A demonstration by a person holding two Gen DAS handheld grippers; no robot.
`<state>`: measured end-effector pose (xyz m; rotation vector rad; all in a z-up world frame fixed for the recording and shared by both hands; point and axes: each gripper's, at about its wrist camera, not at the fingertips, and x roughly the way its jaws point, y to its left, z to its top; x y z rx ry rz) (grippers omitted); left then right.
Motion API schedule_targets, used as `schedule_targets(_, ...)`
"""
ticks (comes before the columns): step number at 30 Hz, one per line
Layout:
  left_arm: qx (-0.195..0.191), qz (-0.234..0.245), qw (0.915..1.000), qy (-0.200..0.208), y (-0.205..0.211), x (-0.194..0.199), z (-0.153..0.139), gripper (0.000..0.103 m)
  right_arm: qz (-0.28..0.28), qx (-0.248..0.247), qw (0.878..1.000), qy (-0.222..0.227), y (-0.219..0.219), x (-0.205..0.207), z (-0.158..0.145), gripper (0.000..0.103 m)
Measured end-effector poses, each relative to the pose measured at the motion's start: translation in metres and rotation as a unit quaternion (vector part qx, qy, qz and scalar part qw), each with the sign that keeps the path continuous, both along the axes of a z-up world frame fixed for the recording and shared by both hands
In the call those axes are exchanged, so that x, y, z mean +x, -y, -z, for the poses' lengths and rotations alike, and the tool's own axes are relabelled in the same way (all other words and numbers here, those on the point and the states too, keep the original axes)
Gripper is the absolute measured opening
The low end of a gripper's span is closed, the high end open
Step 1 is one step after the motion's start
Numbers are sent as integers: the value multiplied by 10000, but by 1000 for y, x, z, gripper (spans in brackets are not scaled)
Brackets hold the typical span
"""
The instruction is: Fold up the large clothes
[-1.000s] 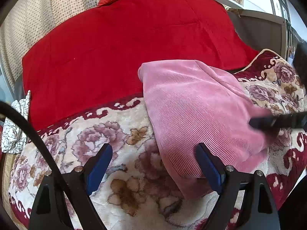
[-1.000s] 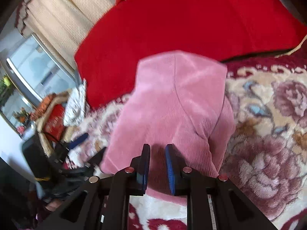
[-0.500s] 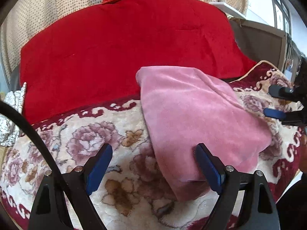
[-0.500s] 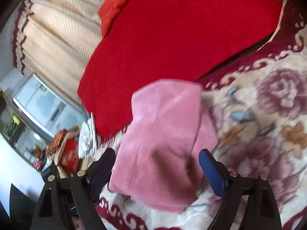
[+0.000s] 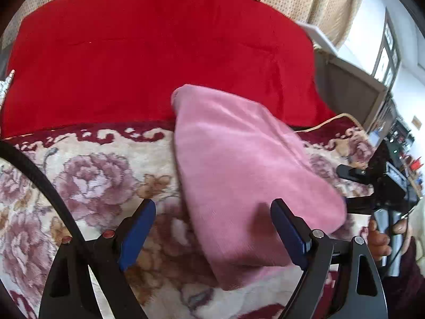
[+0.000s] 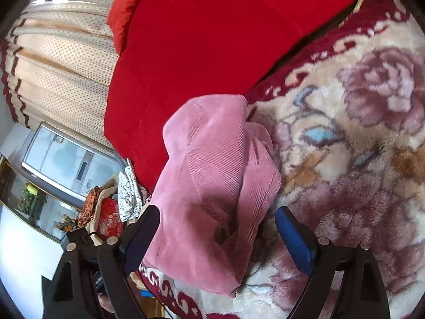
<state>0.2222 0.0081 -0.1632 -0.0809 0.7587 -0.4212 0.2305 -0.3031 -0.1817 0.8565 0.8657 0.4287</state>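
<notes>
A pink ribbed garment [image 5: 239,164] lies folded into a compact bundle on the floral blanket [image 5: 87,175]. It also shows in the right wrist view [image 6: 212,186]. My left gripper [image 5: 212,236] is open and empty, its blue pads spread just over the bundle's near edge. My right gripper [image 6: 217,239] is open and empty, its pads apart on either side of the bundle's near end. In the left wrist view the right gripper [image 5: 372,186] shows at the bundle's right edge, held by a hand.
A red quilt [image 5: 159,53] covers the far half of the bed, with a cream dotted curtain [image 6: 58,61] behind it. A window [image 6: 66,159] and a cluttered shelf with boxes [image 6: 106,212] stand left of the bed. A grey headboard [image 5: 345,90] is at right.
My right gripper was shut on the pink garment's edge, then opened and let it drop onto the bundle. It has drawn back slightly. My left gripper stayed open and shifted a little.
</notes>
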Motion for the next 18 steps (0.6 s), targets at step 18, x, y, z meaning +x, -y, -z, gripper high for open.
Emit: schedule_targets(18, 272, -23, 9995, 148, 7, 4, 0, 89, -469, 119, 9985, -261, -27, 36, 29, 91)
